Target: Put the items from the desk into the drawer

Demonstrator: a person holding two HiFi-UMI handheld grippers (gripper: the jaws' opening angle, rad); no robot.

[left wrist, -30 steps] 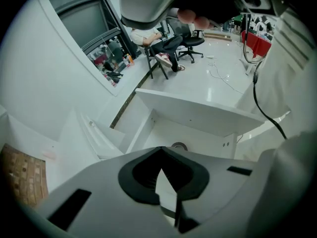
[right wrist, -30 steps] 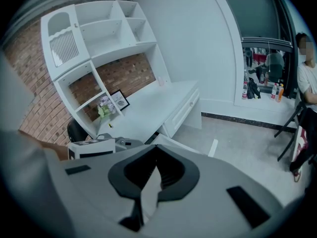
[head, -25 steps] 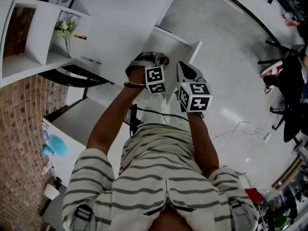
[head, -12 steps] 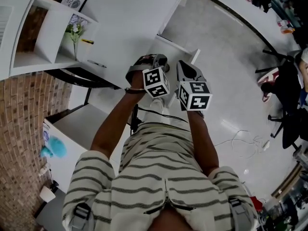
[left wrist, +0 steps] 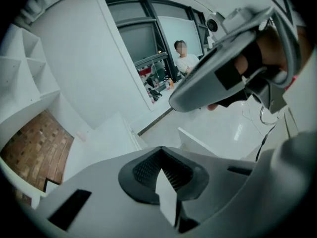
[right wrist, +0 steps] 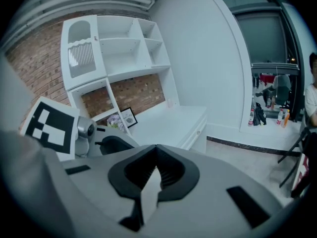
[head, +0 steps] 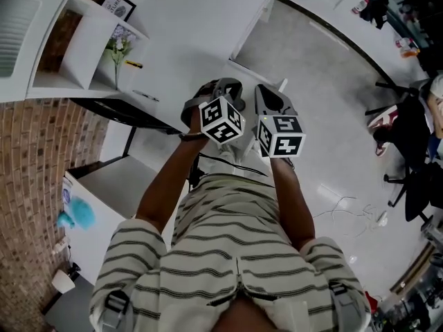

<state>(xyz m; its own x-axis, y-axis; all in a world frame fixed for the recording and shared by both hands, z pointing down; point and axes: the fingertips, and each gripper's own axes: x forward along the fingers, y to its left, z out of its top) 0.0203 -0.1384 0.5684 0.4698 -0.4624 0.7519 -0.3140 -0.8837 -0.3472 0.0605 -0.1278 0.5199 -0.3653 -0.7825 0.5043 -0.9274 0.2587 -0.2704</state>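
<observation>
The left tongs [left wrist: 159,155] and right tongs [right wrist: 156,152] are held side by side, each with its jaws pressed together and nothing between them. Just beyond their tips a white drawer [head: 250,72] stands open, partly hidden by the tongs. Farther out, up and to the left of the left tongs and well apart from it, a yellow-ended marker [head: 133,64] and a dark pen [head: 145,95] lie on the white tabletop [head: 194,26], near a vase of flowers [head: 119,47] and a picture frame [head: 119,7].
</observation>
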